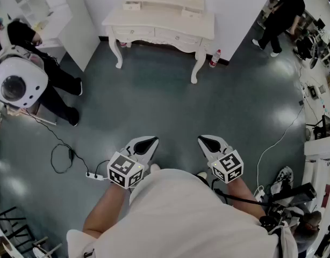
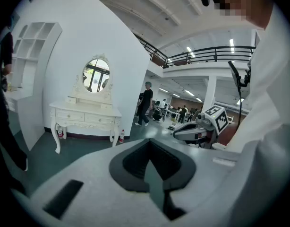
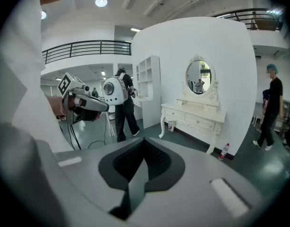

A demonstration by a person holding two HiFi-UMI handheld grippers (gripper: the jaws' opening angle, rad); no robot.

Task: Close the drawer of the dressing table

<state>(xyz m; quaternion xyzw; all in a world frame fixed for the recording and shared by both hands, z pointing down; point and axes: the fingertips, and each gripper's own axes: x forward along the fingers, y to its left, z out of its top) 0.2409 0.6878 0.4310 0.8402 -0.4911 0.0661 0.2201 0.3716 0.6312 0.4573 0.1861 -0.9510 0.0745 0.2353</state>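
The white dressing table with its oval mirror stands against the far wall, several steps away across the grey floor; it also shows in the left gripper view and the right gripper view. From here I cannot tell which drawer stands out. My left gripper and right gripper are held side by side close to my body, both pointing toward the table. Each is shut with nothing between its jaws, seen up close on the left gripper and the right gripper.
A person carrying a white round device stands at the left by a white shelf unit. A cable and power strip lie on the floor left of my feet. A water bottle stands by the table's right leg. Another person walks at the far right.
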